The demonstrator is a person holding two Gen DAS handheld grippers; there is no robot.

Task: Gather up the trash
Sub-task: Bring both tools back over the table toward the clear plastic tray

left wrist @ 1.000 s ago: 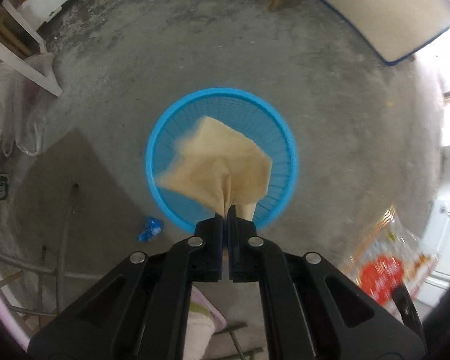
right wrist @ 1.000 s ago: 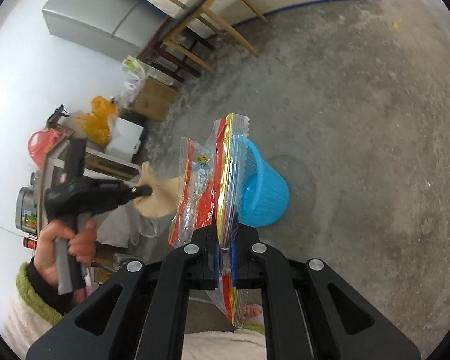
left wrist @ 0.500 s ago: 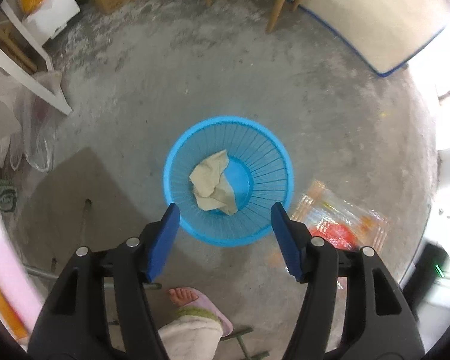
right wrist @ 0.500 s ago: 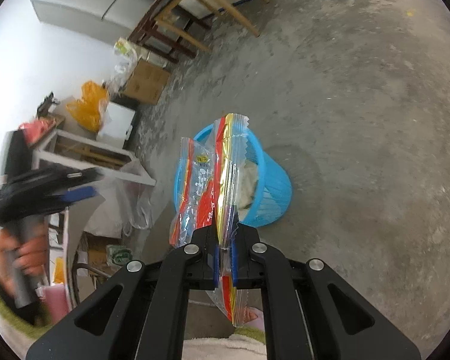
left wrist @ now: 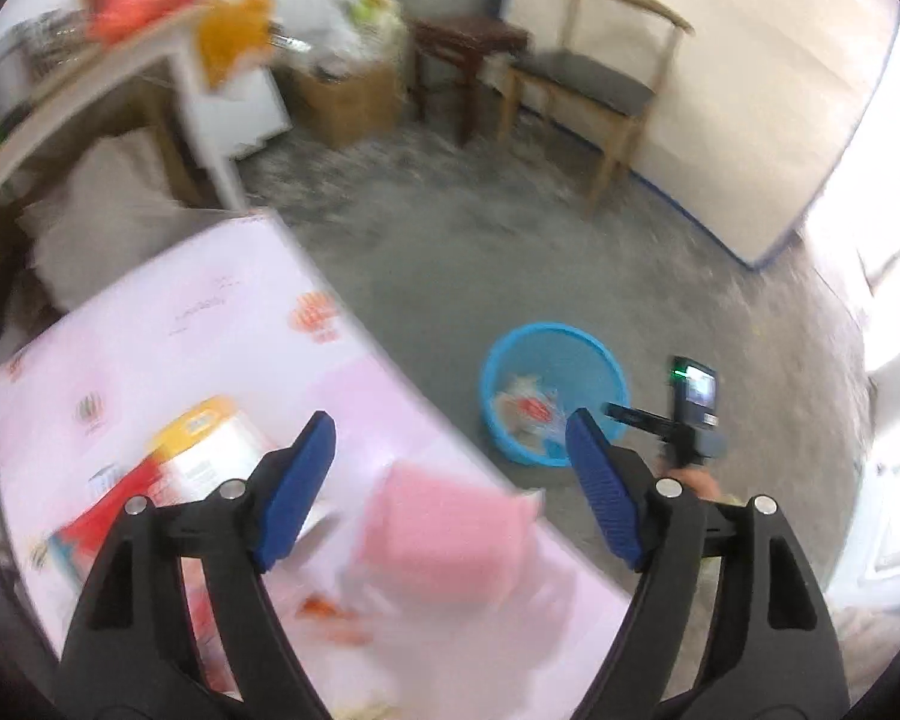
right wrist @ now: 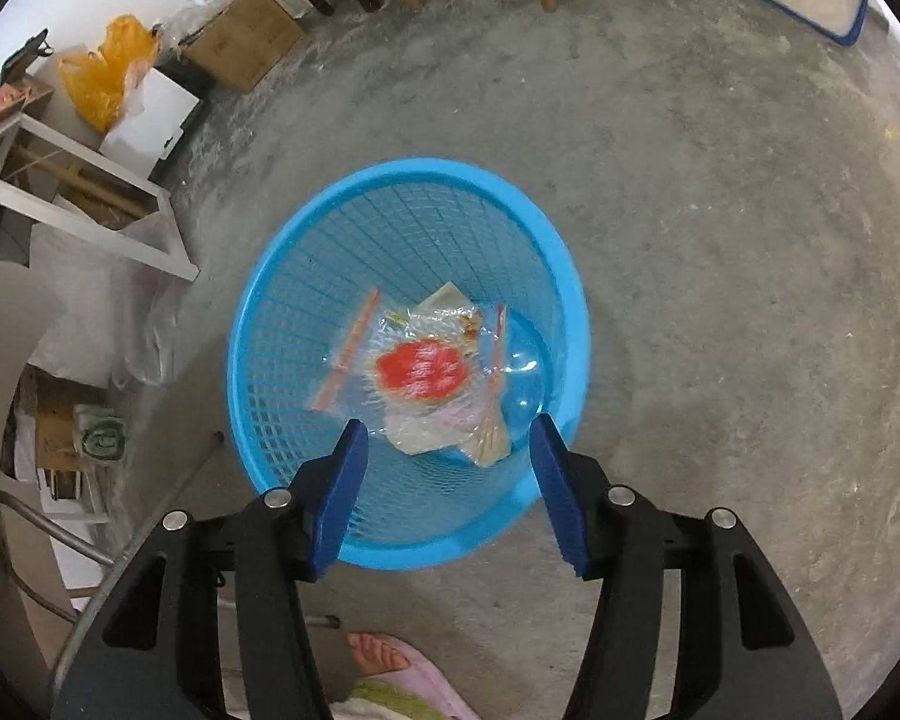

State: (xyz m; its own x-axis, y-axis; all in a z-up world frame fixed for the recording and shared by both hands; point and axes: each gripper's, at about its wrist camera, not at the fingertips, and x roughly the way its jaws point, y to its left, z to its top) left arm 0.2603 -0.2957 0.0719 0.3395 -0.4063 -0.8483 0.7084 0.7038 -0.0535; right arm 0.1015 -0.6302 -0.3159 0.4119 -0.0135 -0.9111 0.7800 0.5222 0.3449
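Note:
A blue mesh basket (right wrist: 306, 324) stands on the concrete floor. A clear plastic bag with a red print (right wrist: 426, 369) lies inside it, over a beige paper. My right gripper (right wrist: 447, 450) is open and empty just above the basket's near rim. My left gripper (left wrist: 450, 450) is open and empty above a table with a pink cloth (left wrist: 168, 330). On that table lie a blurred pink object (left wrist: 444, 528), a white and yellow container (left wrist: 204, 450) and a red wrapper (left wrist: 96, 510). The basket (left wrist: 594, 354) shows beyond the table in the left wrist view.
A wooden chair (left wrist: 594, 84), a dark stool (left wrist: 468, 54) and a cardboard box (left wrist: 354, 96) stand by the far wall. A white shelf frame (right wrist: 72, 204) and bags crowd the left. My foot (right wrist: 378, 654) is near the basket.
My right gripper opened and dropped the plastic bag into the basket. My left gripper swung away from the basket up to the pink-covered table, still open.

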